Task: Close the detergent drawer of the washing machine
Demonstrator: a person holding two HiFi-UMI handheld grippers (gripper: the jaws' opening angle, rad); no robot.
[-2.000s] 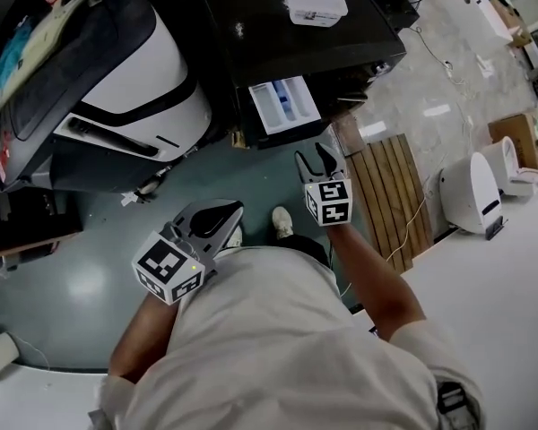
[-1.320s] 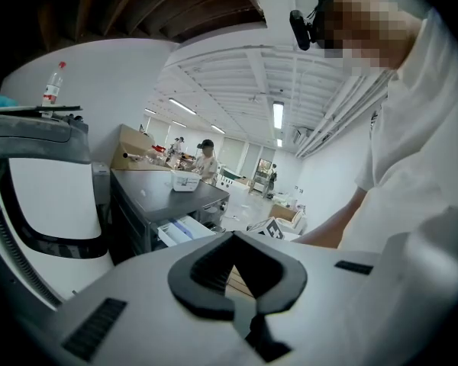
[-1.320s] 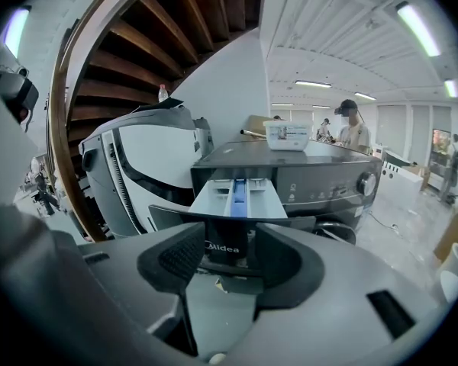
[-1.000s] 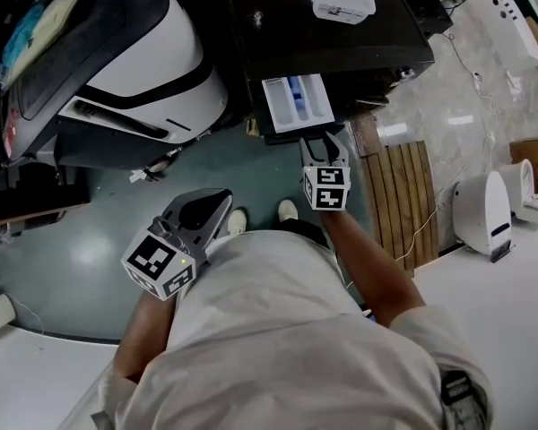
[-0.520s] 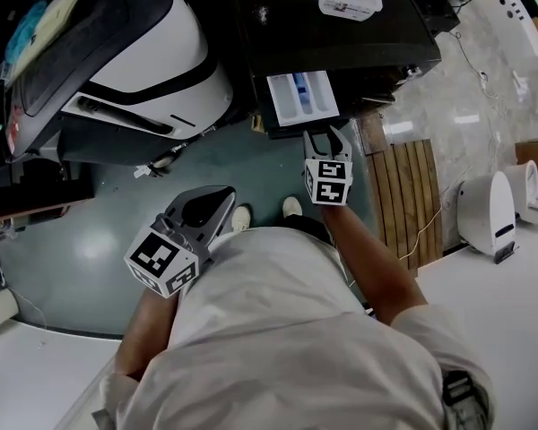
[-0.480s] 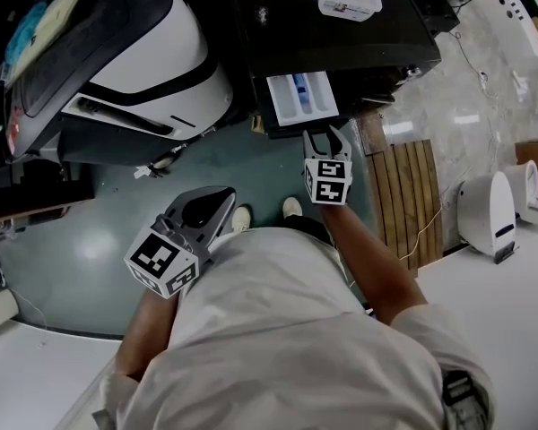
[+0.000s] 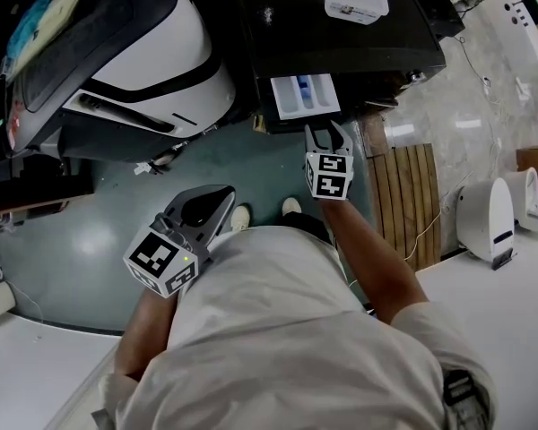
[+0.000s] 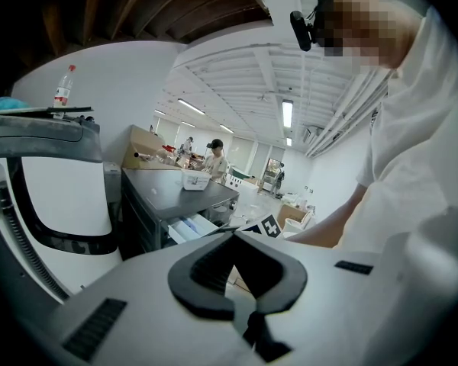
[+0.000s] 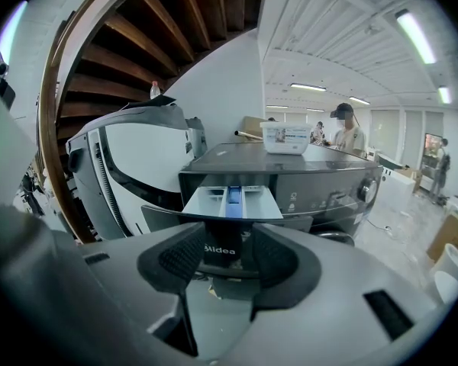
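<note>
Apparently touching the detergent drawer (image 7: 305,96), right gripper (image 7: 325,135) fingers (image 9: 172,264) gape; left gripper (image 7: 221,195) closed, empty, over green floor (image 7: 90,240).

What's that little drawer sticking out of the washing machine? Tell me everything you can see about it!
The detergent drawer is pulled out, level, from the top left of the dark washing machine's front. Its tray looks like pale grey plastic, split into compartments, with a blue piece in the middle. Its dark front panel reads Midea. That panel sits between the open right tongs; whether they touch it, I cannot tell.
</note>
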